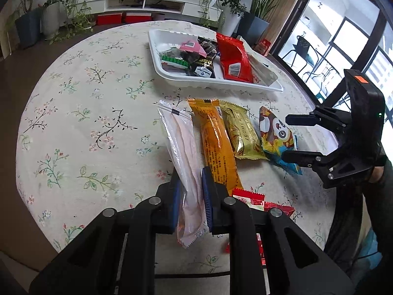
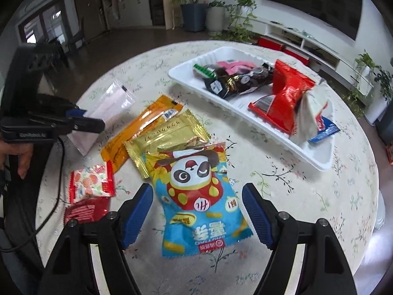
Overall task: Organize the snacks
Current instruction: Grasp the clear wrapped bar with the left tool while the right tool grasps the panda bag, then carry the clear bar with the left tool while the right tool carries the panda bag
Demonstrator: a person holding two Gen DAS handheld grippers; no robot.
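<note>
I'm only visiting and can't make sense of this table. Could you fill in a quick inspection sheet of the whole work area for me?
Surface: round table under a flowered cloth.
Job's things: white tray already holding several snacks; orange packet, gold packet, panda packet and small red-and-white packets lie loose on the cloth.
Clutter: nothing seen.
Grippers: left gripper is shut on a clear packet; right gripper has its fingers apart on either side of the panda packet, not pressing it.
Cables: a black cable hangs beside the left gripper.
Surroundings: potted plants, low white shelf, large windows.
</note>
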